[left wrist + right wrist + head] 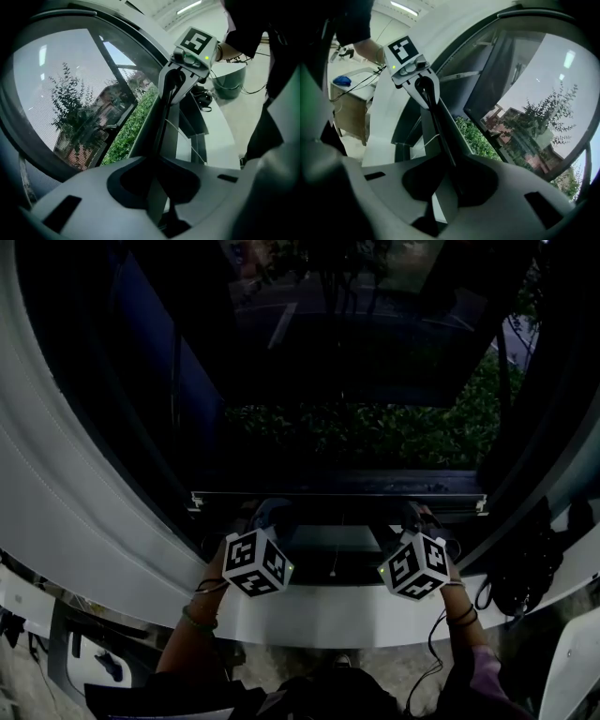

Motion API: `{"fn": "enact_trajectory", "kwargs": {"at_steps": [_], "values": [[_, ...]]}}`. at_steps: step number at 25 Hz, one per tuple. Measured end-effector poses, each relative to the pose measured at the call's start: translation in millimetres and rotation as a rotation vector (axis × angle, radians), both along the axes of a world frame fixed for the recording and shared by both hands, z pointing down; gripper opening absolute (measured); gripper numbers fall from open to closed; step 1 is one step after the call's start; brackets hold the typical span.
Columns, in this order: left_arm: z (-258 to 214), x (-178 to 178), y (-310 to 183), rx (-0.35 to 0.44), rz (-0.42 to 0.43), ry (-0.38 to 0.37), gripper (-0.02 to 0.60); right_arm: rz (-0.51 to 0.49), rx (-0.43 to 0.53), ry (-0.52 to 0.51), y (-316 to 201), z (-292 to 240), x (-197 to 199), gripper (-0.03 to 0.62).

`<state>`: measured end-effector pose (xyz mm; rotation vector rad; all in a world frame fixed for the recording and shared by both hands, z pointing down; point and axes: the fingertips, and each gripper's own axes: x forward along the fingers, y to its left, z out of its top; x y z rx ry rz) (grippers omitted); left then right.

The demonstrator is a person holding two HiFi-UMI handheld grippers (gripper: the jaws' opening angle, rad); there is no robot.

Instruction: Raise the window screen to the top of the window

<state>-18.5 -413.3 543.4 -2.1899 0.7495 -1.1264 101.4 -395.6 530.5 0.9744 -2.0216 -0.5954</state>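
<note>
The left hand-held gripper and right hand-held gripper are pinching the screen bar (a slim hold), so uneven lifting is risking a jam.

The left gripper and right gripper have pale grey shells, each topped by a black-and-white marker cube with a green light. Bracelets circle both wrists.

Head view steeply down; 2 gripper views opposed along window screen.
</note>
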Motion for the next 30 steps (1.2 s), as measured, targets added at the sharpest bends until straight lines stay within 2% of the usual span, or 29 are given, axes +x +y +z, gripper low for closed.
{"fn": "enact_trajectory", "kwargs": {"at_steps": [4,7,9,11,13,15,17,20,22,25,30], "values": [[1,1,0,0.022,0.023,-0.042,0.050,-0.027,-0.016,0.064,-2,6,-2,0.062],[6,5,2,0.048,0.058,-0.197,0.040,-0.034,-0.087,0.168,-2,9,-2,0.048],[10,5,2,0.010,0.069,-0.302,0.038,-0.035,-0.142,0.304,-1,12,-2,0.037],[11,4,2,-0.054,0.070,-0.353,0.034,-0.046,-0.179,0.419,-1,15,-3,0.025],[9,3,2,-0.079,0.070,-0.382,0.028,-0.054,-0.210,0.439,-1,14,-5,0.023],[7,3,2,-0.073,0.075,-0.401,0.017,-0.053,-0.236,0.407,0,12,-5,0.023],[8,4,2,-0.069,0.081,-0.380,0.017,-0.046,-0.240,0.393,0,13,-5,0.023],[2,4,2,-0.048,0.079,-0.285,0.018,-0.042,-0.179,0.364,0,9,-5,0.023],[-13,5,0,0.011,0.068,-0.225,0.021,-0.034,-0.091,0.337,-2,-5,-4,0.023],[-54,5,-5,0.099,0.045,-0.192,0.023,-0.017,0.013,0.326,-9,-45,-4,0.023],[-114,7,-8,0.083,0.049,-0.149,0.023,-0.033,0.042,0.278,-11,-106,-3,0.023]]}}
